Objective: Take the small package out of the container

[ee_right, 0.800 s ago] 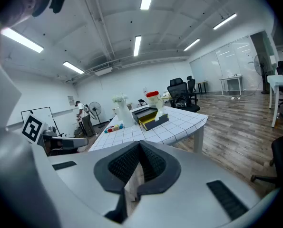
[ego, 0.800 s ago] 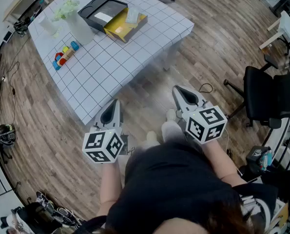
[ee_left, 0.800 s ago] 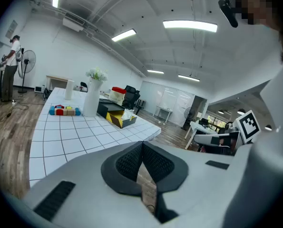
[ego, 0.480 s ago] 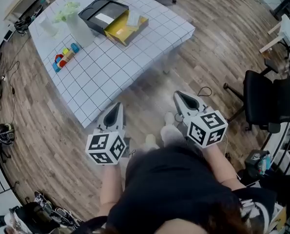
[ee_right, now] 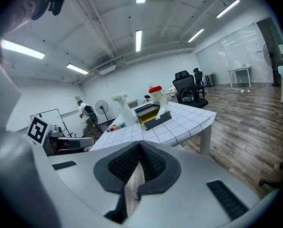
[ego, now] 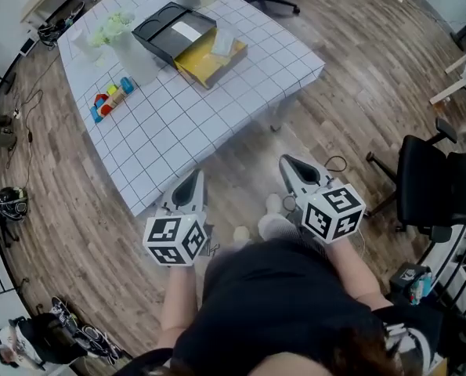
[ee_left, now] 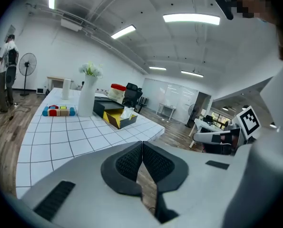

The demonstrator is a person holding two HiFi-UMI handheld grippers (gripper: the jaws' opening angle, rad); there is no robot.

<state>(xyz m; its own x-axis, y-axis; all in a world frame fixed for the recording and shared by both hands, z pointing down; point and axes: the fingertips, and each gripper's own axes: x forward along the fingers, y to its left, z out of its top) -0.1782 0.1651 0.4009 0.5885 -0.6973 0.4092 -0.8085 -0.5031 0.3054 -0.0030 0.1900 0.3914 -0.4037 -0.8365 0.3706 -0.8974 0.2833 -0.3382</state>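
Grey ribbed pads meet at the tips of both the left gripper (ego: 192,180) and the right gripper (ego: 289,165), with nothing between them. Both hang over the plank floor (ego: 240,159), just short of the table (ego: 178,143). The hands are hidden behind the marker cubes (ego: 175,240). A white cloth with a thin dark grid covers the table. On its far side stands the container (ego: 204,59), an open yellow box touching a black tray (ego: 170,28). The small package (ego: 222,45) lies inside the box, pale and crinkled, its print too small to read.
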